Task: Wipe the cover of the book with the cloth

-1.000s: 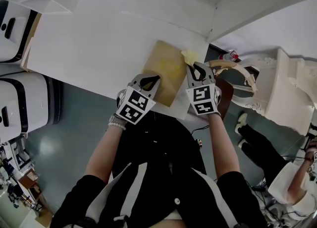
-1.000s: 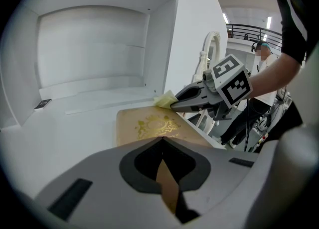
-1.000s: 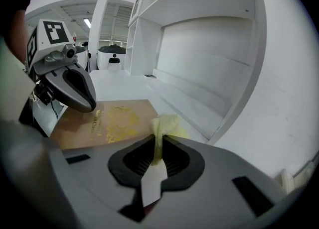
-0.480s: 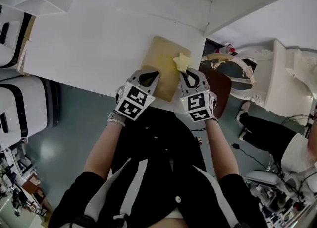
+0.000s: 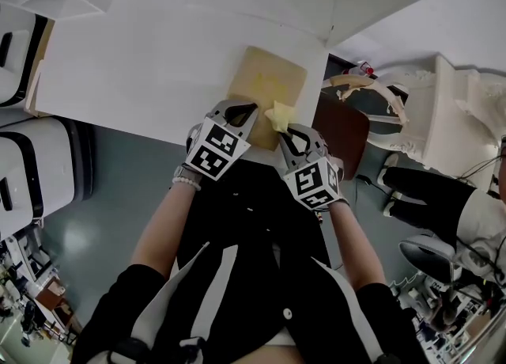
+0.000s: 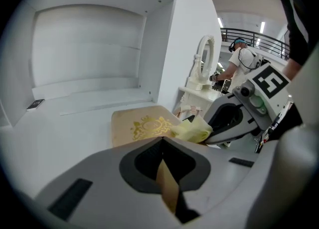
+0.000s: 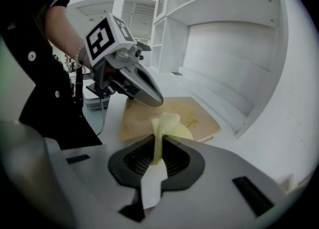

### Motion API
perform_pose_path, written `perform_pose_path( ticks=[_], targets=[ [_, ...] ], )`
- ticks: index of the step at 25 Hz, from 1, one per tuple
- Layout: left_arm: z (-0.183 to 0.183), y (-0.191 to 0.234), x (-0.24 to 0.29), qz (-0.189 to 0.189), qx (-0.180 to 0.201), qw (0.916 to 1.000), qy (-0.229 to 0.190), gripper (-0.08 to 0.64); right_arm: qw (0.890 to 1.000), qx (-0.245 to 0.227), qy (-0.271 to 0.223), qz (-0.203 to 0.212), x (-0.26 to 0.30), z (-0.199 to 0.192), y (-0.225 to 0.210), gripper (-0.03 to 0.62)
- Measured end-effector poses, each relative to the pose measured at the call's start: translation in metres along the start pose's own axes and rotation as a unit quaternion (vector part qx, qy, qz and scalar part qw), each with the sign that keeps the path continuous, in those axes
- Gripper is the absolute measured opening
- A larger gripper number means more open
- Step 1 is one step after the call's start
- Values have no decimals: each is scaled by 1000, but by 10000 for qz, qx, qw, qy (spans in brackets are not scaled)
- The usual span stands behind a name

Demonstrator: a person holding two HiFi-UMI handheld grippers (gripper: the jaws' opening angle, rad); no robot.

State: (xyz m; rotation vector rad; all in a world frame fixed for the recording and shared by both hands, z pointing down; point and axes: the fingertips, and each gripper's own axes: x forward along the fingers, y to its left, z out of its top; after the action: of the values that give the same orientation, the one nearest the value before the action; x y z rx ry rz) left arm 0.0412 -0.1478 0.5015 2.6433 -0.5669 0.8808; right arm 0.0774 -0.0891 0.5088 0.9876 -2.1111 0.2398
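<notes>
A tan book (image 5: 266, 85) with a gold emblem lies on the white table (image 5: 142, 70), near its front right corner. My left gripper (image 5: 242, 109) is shut on the book's near edge; the tan cover (image 6: 142, 125) runs in between its jaws (image 6: 162, 146). My right gripper (image 5: 289, 131) is shut on a pale yellow cloth (image 5: 280, 115). The cloth (image 7: 167, 126) bunches out of the jaws (image 7: 158, 146) and rests on the near right part of the book (image 7: 174, 116), just beside the left gripper (image 7: 130, 81). The left gripper view shows the cloth (image 6: 192, 131) and the right gripper (image 6: 234, 118) at right.
White shelving (image 6: 84, 49) rises behind the table. A brown chair seat (image 5: 344, 129) and an ornate white chair frame (image 5: 443, 109) stand right of the table. White machines (image 5: 28, 168) sit at the left. A person (image 5: 447, 204) is at the far right.
My right gripper has dragged the cloth from the book's far right corner across the cover to its near edge, towards me. The left gripper has kept its hold on the book.
</notes>
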Motion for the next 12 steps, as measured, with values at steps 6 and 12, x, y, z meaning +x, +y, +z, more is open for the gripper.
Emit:
perform_pose_path(
  ticks=[6,12],
  targets=[
    [0,-1,-1,-103,28,9999,-7,-2,9983,-124,76,566,-9,0,34,38],
    [0,-2,0,-158,52,9999,-17,0,9931,-246,180,1135,-18,-1,58,38]
  ],
)
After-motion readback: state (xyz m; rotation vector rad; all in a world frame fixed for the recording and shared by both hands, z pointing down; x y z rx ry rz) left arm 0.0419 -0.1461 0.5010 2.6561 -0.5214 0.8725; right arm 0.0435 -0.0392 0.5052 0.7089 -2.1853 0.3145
